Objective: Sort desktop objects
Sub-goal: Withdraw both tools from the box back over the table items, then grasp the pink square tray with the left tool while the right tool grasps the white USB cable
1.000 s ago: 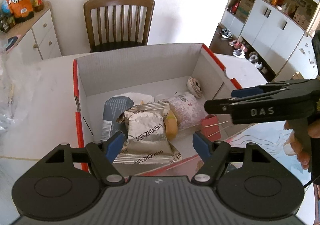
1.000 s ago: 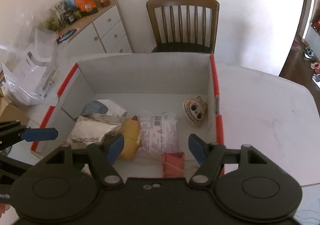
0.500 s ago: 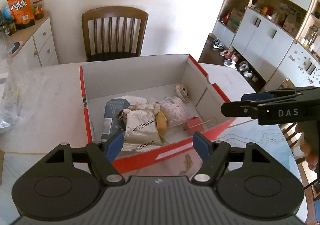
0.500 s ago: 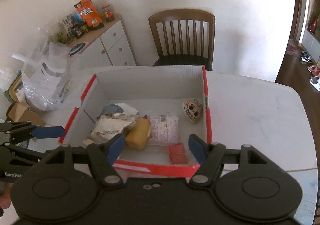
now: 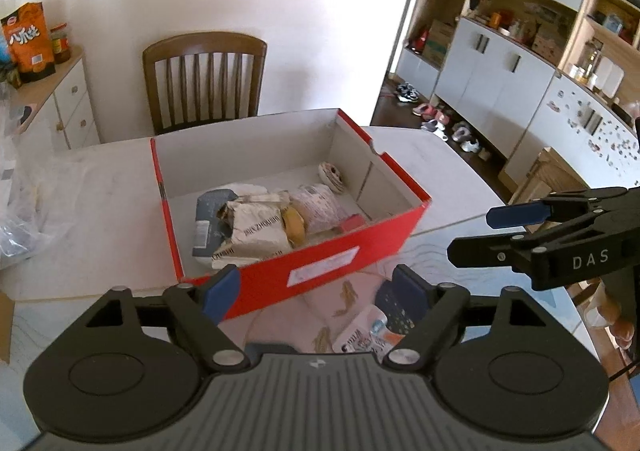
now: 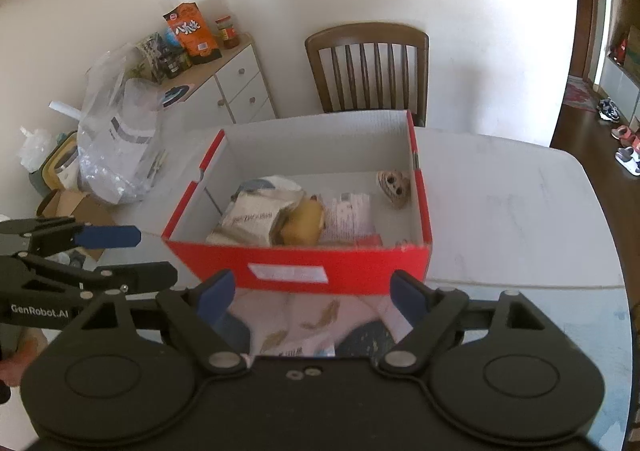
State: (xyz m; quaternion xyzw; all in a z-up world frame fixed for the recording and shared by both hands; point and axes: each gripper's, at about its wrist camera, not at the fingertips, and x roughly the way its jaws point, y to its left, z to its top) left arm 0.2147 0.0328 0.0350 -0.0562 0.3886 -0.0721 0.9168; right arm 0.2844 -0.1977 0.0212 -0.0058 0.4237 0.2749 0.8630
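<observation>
A red cardboard box point(image 5: 320, 267) point(image 6: 304, 271) stands on the white table. Inside lie a silver snack packet point(image 5: 256, 227) point(image 6: 252, 219), a yellow item point(image 5: 294, 225) point(image 6: 304, 225), a pink-white packet point(image 5: 320, 205) point(image 6: 348, 215), a small red packet point(image 5: 352, 223) and a round face-print item point(image 5: 331, 177) point(image 6: 394, 187). My left gripper point(image 5: 316, 291) is open and empty, in front of the box. My right gripper point(image 6: 312, 295) is open and empty, also in front of the box. More packets point(image 5: 360, 327) point(image 6: 296, 331) lie on the table below both grippers.
A wooden chair point(image 5: 204, 79) point(image 6: 368, 67) stands behind the table. A clear plastic bag point(image 6: 120, 139) sits on the table's left. A white drawer cabinet point(image 6: 232, 91) with snacks stands by the wall. Cupboards point(image 5: 500, 71) and shoes are on the right.
Both grippers have pulled back and up from above the box interior to in front of its near wall. Both stay open and empty. The box contents have not moved.
</observation>
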